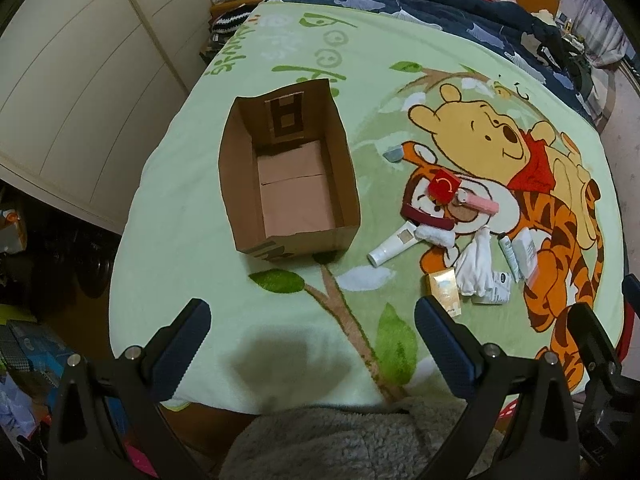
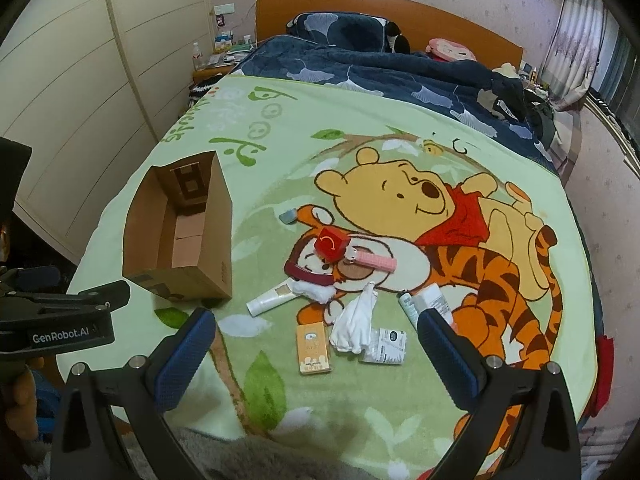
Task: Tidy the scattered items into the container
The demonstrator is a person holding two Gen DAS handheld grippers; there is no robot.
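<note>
Starting basically from zero: the cardboard box (image 1: 286, 184) is bare inside, and the red cube (image 2: 330, 245), white tube (image 2: 270, 300), gloves (image 2: 356, 322) and orange packet (image 2: 313, 346) all lie right of it. Left gripper (image 1: 312, 344) and right gripper (image 2: 316, 356) both spread wide, holding nothing.

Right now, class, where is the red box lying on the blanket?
In both views the red box sits on the blanket's tiger print, right of the cardboard container, touching the pink tube and just above the dark red band.
</note>
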